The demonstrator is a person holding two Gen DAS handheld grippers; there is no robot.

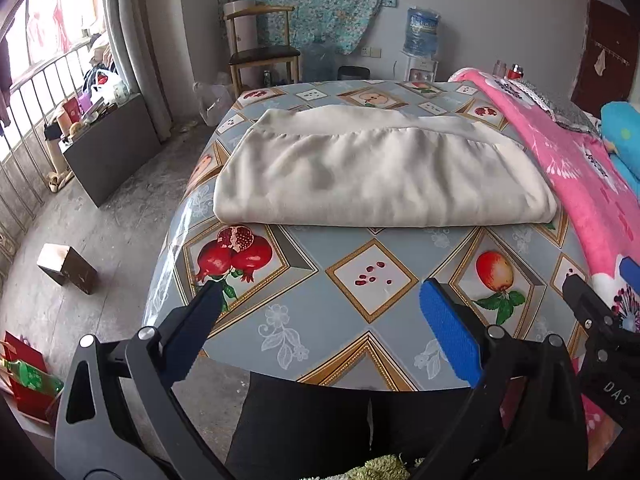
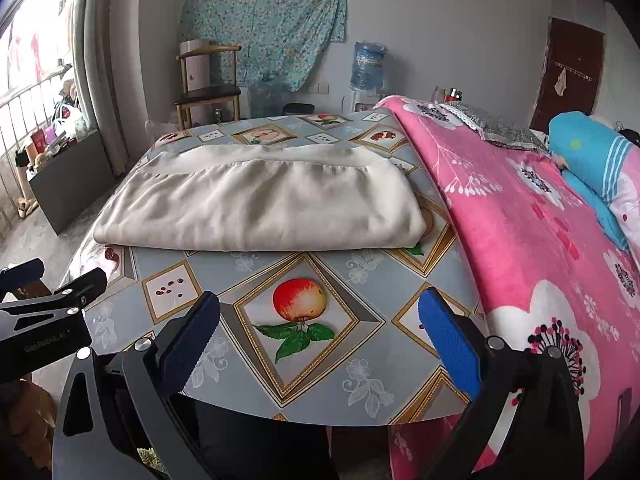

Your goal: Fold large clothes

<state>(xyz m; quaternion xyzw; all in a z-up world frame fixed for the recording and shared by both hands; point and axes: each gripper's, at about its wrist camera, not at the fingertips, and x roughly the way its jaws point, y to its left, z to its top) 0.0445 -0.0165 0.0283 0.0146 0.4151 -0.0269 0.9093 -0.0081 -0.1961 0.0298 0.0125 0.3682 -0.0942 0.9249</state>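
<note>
A cream-coloured garment [image 1: 376, 176] [image 2: 260, 204] lies folded into a thick rectangle on the far half of the table [image 1: 352, 320] [image 2: 360, 280], which has a fruit-print cover. My left gripper [image 1: 320, 308] hangs open over the table's near edge, well short of the garment, with nothing between its blue-padded fingers. My right gripper [image 2: 320, 312] is likewise open and empty above the near edge, to the right of the left one. Each gripper shows at the side of the other's view: the right gripper [image 1: 600, 304], the left gripper [image 2: 52, 288].
A pink flowered blanket [image 2: 532, 248] [image 1: 580, 184] covers the bed along the table's right side, with a blue pillow [image 2: 588, 152] on it. A wooden chair [image 1: 262, 44], water dispenser [image 1: 420, 36], dark low cabinet [image 1: 108, 148] and small box [image 1: 66, 268] stand around on the floor.
</note>
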